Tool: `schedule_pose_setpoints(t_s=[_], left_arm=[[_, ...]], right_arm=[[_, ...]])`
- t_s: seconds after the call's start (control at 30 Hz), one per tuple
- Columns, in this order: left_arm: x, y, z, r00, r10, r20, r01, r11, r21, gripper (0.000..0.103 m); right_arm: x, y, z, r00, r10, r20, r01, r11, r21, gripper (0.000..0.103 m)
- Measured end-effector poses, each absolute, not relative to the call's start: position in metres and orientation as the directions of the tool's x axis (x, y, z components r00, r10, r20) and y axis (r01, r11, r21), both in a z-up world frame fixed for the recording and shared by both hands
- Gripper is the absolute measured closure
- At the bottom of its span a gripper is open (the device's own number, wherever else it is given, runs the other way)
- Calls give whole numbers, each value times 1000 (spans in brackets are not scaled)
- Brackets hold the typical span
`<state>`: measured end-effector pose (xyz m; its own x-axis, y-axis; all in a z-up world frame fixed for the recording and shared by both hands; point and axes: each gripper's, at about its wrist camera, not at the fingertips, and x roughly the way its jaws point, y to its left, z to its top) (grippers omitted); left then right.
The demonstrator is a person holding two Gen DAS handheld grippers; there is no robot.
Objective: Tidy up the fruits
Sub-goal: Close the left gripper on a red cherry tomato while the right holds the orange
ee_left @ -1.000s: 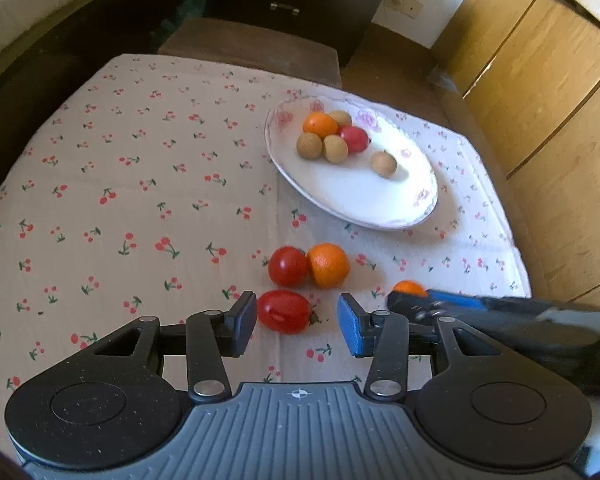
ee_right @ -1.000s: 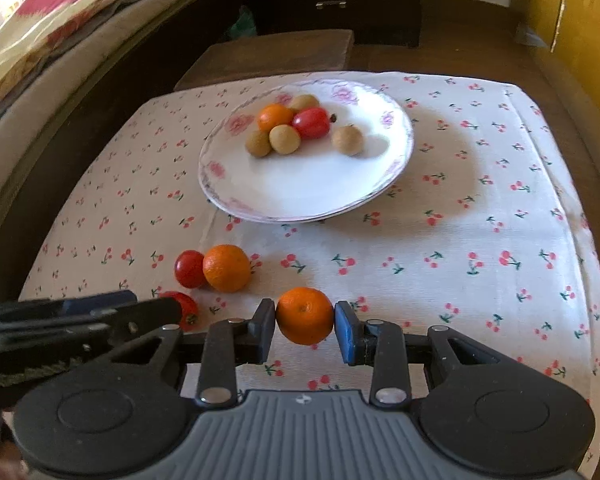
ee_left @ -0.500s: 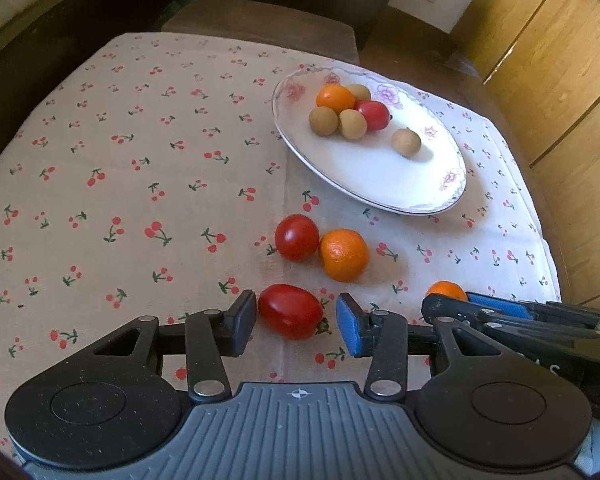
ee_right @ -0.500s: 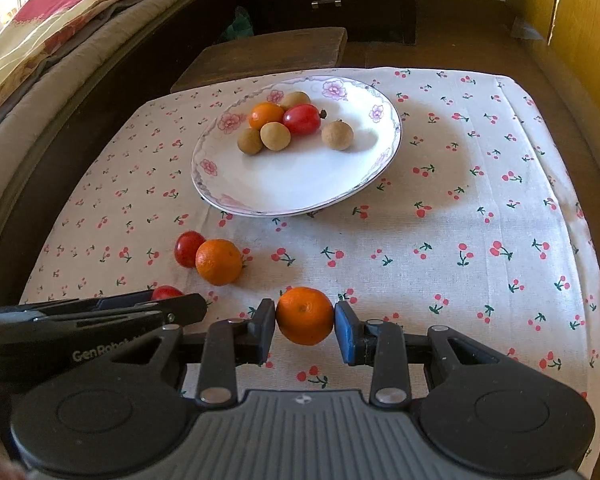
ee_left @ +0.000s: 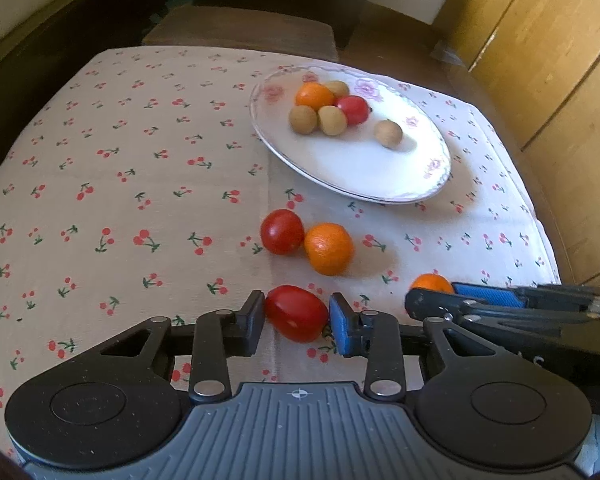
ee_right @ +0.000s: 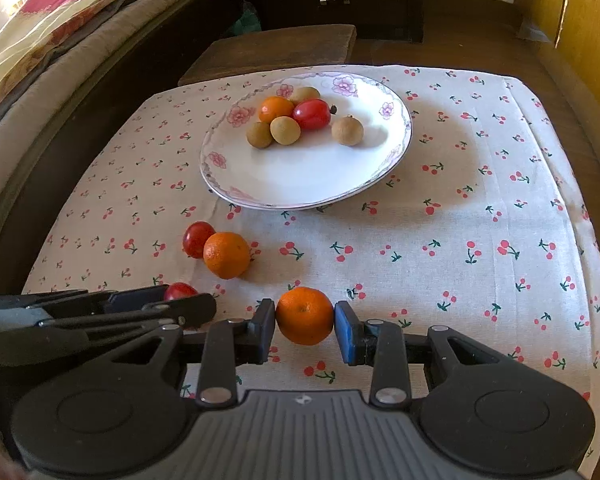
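Observation:
My left gripper (ee_left: 297,316) is shut on a red tomato (ee_left: 296,313), just above the cherry-print cloth. My right gripper (ee_right: 305,317) is shut on an orange mandarin (ee_right: 305,315); that mandarin also shows in the left wrist view (ee_left: 431,282). A second tomato (ee_left: 281,231) and a second mandarin (ee_left: 328,248) lie touching on the cloth between the grippers and the plate. The white flowered plate (ee_left: 364,168) at the far side holds a mandarin, a tomato and several brown longans. The plate shows in the right wrist view (ee_right: 300,184) too.
The table's right edge (ee_left: 540,232) drops off near wooden cabinets (ee_left: 540,60). A dark stool (ee_right: 268,52) stands behind the table. A sofa with a patterned cover (ee_right: 40,40) runs along the left. The left gripper's body (ee_right: 92,312) lies close beside my right gripper.
Both grippers have closed onto their fruit and lifted slightly. The plate sits a little lower and nearer in both views.

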<state>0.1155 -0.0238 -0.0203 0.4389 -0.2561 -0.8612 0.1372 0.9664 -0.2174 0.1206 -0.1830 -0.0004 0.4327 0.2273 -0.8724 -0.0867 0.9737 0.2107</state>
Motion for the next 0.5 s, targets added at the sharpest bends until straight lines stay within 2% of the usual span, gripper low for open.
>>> schedule_pose_setpoints(t_s=[0.5], left_arm=[[81,-27,-18,420,-267,-868,211,958,-193,60]], right_arm=[[87,-182,3,423,213,-881,-100,977,188,69]])
